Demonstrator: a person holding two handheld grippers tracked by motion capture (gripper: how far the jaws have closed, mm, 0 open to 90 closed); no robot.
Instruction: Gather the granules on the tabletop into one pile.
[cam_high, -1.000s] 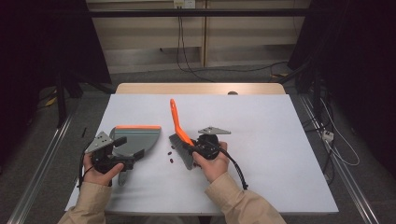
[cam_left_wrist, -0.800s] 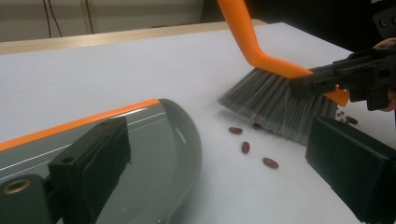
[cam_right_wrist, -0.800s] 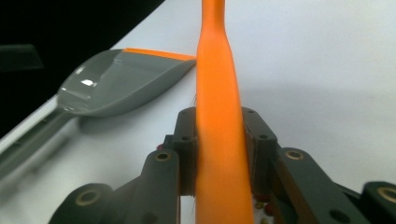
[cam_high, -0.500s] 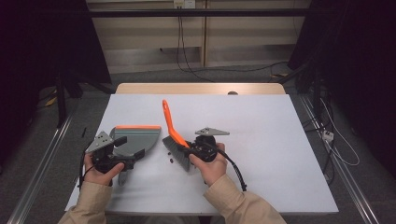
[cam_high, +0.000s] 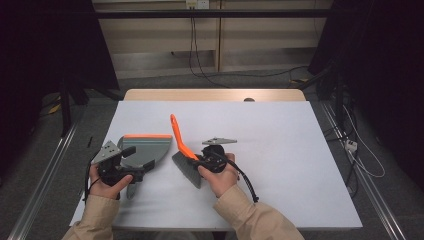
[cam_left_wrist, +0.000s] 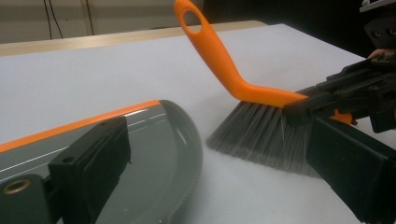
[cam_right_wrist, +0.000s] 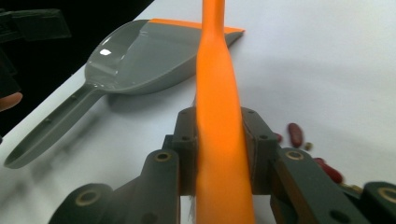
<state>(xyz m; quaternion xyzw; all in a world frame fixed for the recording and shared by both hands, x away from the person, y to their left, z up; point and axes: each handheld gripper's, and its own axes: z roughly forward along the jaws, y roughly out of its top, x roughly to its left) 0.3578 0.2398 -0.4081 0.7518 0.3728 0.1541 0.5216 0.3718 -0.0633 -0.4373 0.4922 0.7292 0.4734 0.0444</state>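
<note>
A brush with an orange handle and grey bristles stands tilted on the white table, its bristles down beside the dustpan. My right gripper is shut on the handle just above the bristles. The grey dustpan with an orange front lip lies flat to the left, its handle pointing toward the near edge. My left gripper hovers over the pan's near side with its jaws wide apart; one jaw sits above the pan and nothing is pinched between them. Dark red beans lie on the table by the brush.
The white table has open surface to the right and toward the back. A wooden edge runs along its far side. Cables trail over the floor behind and at the right.
My right gripper has carried the brush leftward and lower, bringing the bristles close to the dustpan. The left hand and the dustpan have stayed where they were.
</note>
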